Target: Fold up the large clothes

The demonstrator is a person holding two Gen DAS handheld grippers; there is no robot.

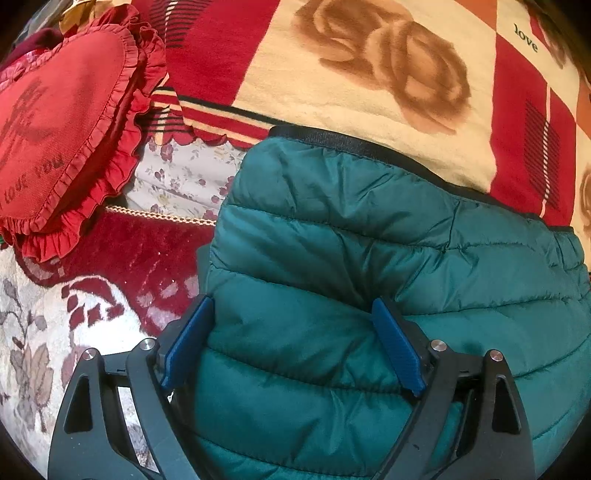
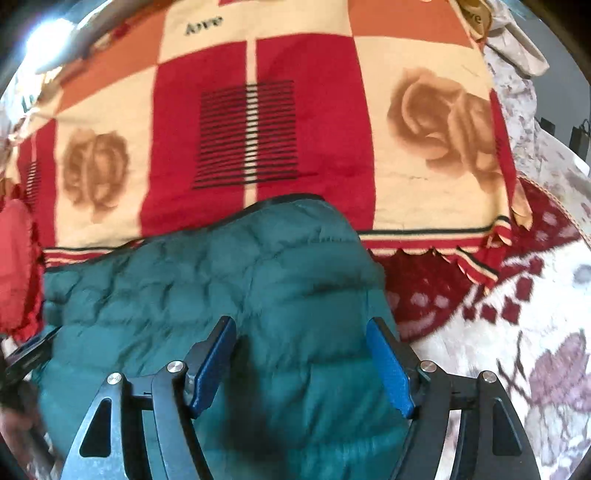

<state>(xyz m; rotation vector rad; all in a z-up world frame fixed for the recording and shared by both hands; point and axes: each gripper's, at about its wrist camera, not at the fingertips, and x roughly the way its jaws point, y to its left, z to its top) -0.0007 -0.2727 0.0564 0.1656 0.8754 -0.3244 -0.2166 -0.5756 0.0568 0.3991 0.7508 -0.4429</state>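
A red heart-shaped cushion point(image 1: 62, 122) with a frilled edge lies at the far left of the bed, stitched with words that read "love you"; an earlier word is partly cut off. Right of it, a teal quilted puffer jacket point(image 1: 369, 258) lies bunched on a patterned bedspread point(image 1: 44, 332), its dark-trimmed edge resting on a red-and-cream rose blanket point(image 1: 351, 74).

The left gripper point(image 1: 291, 343) stands with its blue pads wide apart, straddling a puffy fold of the jacket without pinching it. Further right, the right gripper point(image 2: 304, 365) is also spread wide over the jacket near its right edge, nothing clamped between its pads.

To fold well, each gripper probably ought to close on an outer edge, then lift and carry both sides evenly, since the slick padding may slip or spring back.

The blanket carries the word "love" point(image 2: 204, 24) in dark letters.
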